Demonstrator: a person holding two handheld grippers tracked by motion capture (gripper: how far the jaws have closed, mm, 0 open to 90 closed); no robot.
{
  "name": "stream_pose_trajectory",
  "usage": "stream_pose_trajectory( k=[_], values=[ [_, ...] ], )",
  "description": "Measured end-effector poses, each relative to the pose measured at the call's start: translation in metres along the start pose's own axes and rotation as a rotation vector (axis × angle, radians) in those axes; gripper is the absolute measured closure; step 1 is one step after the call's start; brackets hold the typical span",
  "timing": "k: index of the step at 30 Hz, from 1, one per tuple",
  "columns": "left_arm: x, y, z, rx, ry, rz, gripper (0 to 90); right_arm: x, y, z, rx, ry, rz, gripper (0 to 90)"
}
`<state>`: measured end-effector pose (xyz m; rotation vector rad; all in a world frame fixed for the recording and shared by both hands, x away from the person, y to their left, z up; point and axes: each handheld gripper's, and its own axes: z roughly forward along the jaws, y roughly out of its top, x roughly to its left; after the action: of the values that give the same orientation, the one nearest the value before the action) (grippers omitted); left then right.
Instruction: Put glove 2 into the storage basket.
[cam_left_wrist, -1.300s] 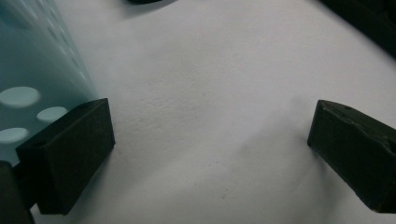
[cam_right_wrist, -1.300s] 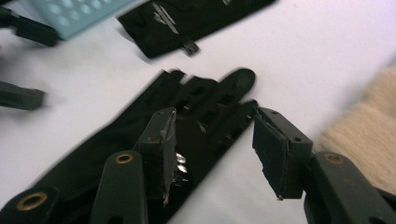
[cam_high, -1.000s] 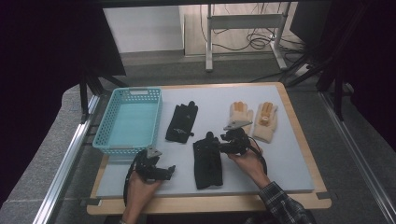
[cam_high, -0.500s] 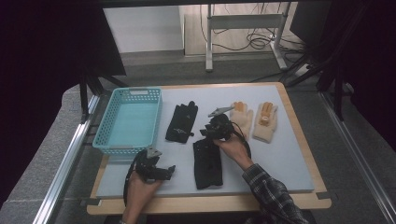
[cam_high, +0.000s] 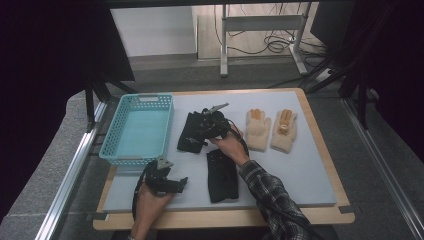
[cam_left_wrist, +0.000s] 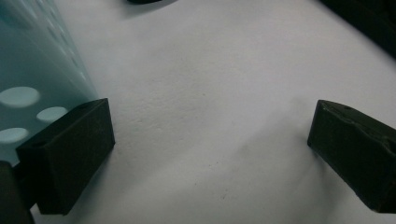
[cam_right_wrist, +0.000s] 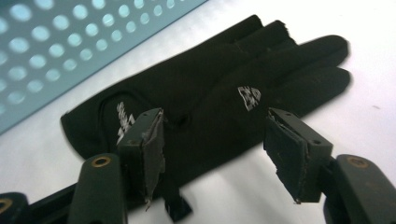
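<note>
The right claw (cam_high: 204, 131) has travelled, over the last second, from the pair of cream knitted gloves (cam_high: 271, 129) across to the black fabric glove lying flat just beside the turquoise perforated plastic basket (cam_high: 137, 131), and its jaws have just been opening again. They are now standing spread over that glove (cam_high: 191, 131), with nothing pinched between them. I judge this to mean the person is lining up a pick of the black glove, probably to put it in the basket (the basket is bare inside at present), so the work is only getting under way. A second black glove (cam_high: 221, 175) is lying on the white counter (cam_high: 300, 170) a little farther from the basket, on the person's side.

The right gripper view is giving what the high view cannot: the glove (cam_right_wrist: 210, 98) is lying palm-flat with white logo marks showing, its cuff towards the camera, and the jaws are straddling its wrist end without pressing on it.

The left claw (cam_high: 176, 184) is resting on the counter near the basket's front corner. Its own view is showing the jaws wide apart over bare counter (cam_left_wrist: 210, 116), with the basket's wall (cam_left_wrist: 32, 88) right against one jaw.
</note>
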<state>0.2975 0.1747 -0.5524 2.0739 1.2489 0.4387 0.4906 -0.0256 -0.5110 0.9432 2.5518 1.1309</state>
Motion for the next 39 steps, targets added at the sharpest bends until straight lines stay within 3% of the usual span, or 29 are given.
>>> stream_pose_trajectory(
  k=[3,5,7,8,9,13,15,16,19,23,27,39],
  values=[
    [0.000,0.000,0.000,0.000,0.000,0.000,0.7,0.000,0.003,0.010,0.007,-0.002,-0.002,33.8],
    [0.000,0.000,0.000,0.000,0.000,0.000,0.7,0.000,0.007,0.027,0.028,-0.017,-0.002,30.1],
    [0.000,0.000,0.000,0.000,0.000,0.000,0.7,0.000,0.008,0.030,0.031,-0.024,0.002,29.9],
    [0.000,0.000,0.000,0.000,0.000,0.000,0.7,0.000,0.010,0.038,0.059,-0.056,-0.021,30.1],
    [0.000,0.000,0.000,0.000,0.000,0.000,0.8,0.000,0.010,0.039,0.062,-0.059,-0.035,31.8],
    [0.000,0.000,0.000,-0.002,0.001,-0.003,0.7,0.001,0.008,0.037,0.054,-0.024,-0.038,54.1],
    [0.000,0.000,0.000,-0.003,0.001,-0.004,0.8,0.001,0.008,0.036,0.054,-0.021,-0.034,56.6],
    [0.000,0.000,0.000,-0.003,0.001,-0.004,0.8,0.002,0.008,0.035,0.056,-0.032,-0.025,66.1],
    [0.000,0.000,0.000,-0.004,0.001,-0.004,0.8,0.001,0.007,0.034,0.062,-0.028,-0.004,80.0],
    [0.000,0.000,0.000,-0.003,0.001,-0.004,0.8,0.002,0.008,0.033,0.074,-0.027,0.007,86.1],
    [0.000,0.000,0.000,0.001,0.000,0.001,0.8,0.007,0.012,0.029,0.088,-0.050,-0.029,87.4],
    [0.000,0.000,0.000,0.002,0.001,0.002,0.8,0.019,0.027,-0.024,0.038,0.030,-0.086,87.3]
  ],
)
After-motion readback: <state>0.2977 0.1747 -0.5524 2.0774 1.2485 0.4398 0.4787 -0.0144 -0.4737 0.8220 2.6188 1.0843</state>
